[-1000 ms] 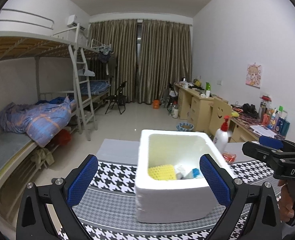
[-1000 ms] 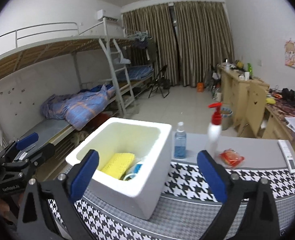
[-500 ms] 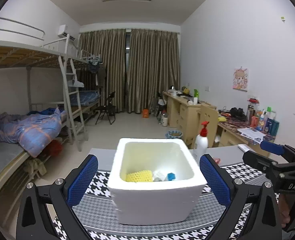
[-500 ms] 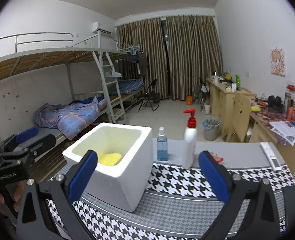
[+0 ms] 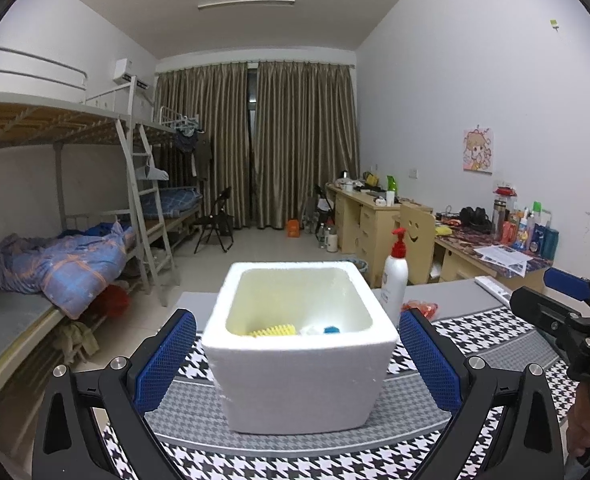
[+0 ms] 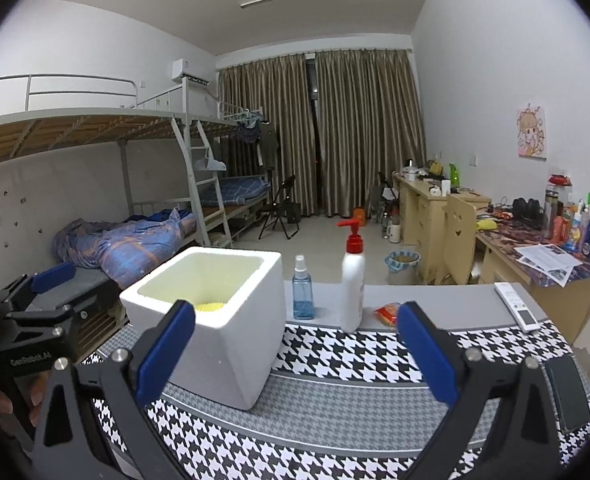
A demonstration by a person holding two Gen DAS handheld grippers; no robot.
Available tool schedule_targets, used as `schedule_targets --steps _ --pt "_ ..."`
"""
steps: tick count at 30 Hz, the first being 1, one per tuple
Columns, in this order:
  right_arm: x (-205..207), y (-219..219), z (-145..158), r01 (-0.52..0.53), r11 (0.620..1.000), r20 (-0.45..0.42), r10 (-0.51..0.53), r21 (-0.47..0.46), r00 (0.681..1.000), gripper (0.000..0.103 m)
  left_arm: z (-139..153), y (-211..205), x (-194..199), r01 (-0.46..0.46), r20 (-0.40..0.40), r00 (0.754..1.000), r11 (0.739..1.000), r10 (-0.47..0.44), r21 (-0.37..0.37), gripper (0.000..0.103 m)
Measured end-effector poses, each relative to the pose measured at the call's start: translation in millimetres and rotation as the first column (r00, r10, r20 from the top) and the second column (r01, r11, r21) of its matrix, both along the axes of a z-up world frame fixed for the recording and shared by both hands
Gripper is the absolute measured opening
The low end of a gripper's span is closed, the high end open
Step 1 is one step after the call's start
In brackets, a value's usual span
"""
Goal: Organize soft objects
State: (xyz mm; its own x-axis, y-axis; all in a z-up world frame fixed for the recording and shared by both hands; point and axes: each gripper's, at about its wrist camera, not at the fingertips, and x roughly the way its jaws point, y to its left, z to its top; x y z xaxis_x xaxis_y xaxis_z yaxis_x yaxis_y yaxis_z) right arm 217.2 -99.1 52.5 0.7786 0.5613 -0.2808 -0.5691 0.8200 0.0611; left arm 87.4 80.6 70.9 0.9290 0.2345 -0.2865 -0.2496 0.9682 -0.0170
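My left gripper (image 5: 297, 360) hangs with its blue-padded fingers (image 5: 166, 360) spread wide and holding nothing, the white foam box (image 5: 301, 364) framed between them on the houndstooth mat (image 5: 495, 344); neither pad touches the box walls as far as I can tell. Inside the box, low against the near wall, lie a yellow sponge (image 5: 273, 330), something white and a small blue item (image 5: 331, 329), only their tops showing over the rim. My right gripper (image 6: 295, 360) is equally wide and empty, its left pad (image 6: 165, 356) crossing in front of the box's (image 6: 215, 320) near corner, its right pad over the mat (image 6: 355, 360). From this side only a sliver of the yellow sponge (image 6: 211, 306) peeks above the rim. Behind the box, on the bare grey tabletop (image 6: 435, 300), stand a small blue spray bottle (image 6: 303, 290) and, just to its right, a white pump bottle with a red top (image 6: 352, 280); a crinkled orange-red packet (image 6: 389, 312) lies beside the pump bottle, partly hidden by my right pad. A white remote (image 6: 516, 306) rests near the table's right edge, well apart from the box. Bunk beds (image 6: 95, 184) line the left wall, cluttered desks (image 6: 535, 248) the right, with closed curtains (image 6: 335, 132) at the far end.
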Motion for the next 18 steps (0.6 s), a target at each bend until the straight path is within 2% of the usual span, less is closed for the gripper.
schedule_targets --steps 8,18 --pt "-15.7 -4.3 -10.1 0.018 1.0 0.042 -0.017 -0.016 0.999 0.102 -3.2 -8.5 -7.0 0.021 -0.004 1.0 1.0 -0.021 -0.005 0.102" --pt "-15.6 -14.5 -23.3 0.028 1.0 0.005 -0.028 0.012 1.0 0.102 -9.9 -12.0 -15.5 0.031 0.014 0.999 0.999 -0.031 -0.015 0.102"
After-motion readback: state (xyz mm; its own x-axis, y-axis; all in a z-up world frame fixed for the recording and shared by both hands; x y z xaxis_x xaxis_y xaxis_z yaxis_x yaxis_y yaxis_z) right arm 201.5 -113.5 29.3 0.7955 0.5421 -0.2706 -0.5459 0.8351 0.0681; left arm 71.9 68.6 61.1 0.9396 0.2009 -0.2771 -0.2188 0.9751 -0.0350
